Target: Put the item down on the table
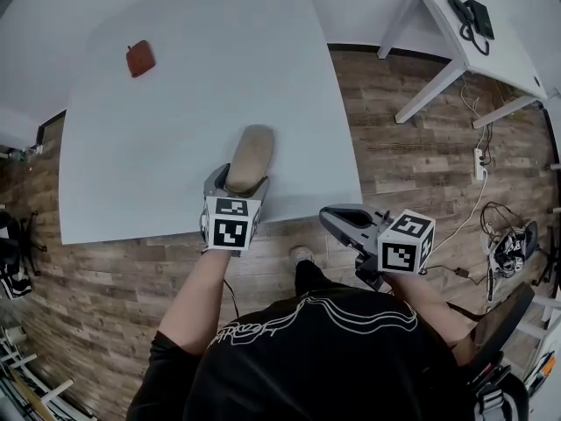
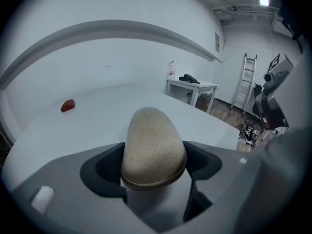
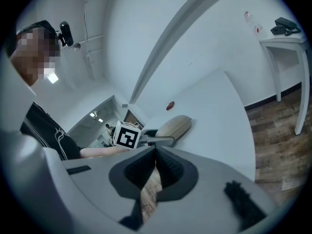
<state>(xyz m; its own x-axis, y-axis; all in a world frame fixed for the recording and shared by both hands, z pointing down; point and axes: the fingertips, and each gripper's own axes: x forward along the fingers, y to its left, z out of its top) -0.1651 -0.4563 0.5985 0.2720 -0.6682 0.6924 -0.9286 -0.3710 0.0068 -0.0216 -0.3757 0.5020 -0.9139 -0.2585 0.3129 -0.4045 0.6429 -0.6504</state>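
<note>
Table (image 1: 202,77) spans 12 o'clock; tan oval item (image 1: 250,154) sits above its near edge, long axis toward 12-1 o'clock from the left claw (image 1: 237,187) clamping its near end. Right claw (image 1: 333,219), closed and empty, is off-table at 4 o'clock.

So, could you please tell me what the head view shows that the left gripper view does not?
Only the head view: the person's forearms and black shirt, and the marker cube on the left gripper. Only the left gripper view: a ladder by the far wall, and the pads pressing both sides of the tan oval item. Both: that item held at the white table, the small red object lying farther across it, and the side table with a black device on top.
</note>
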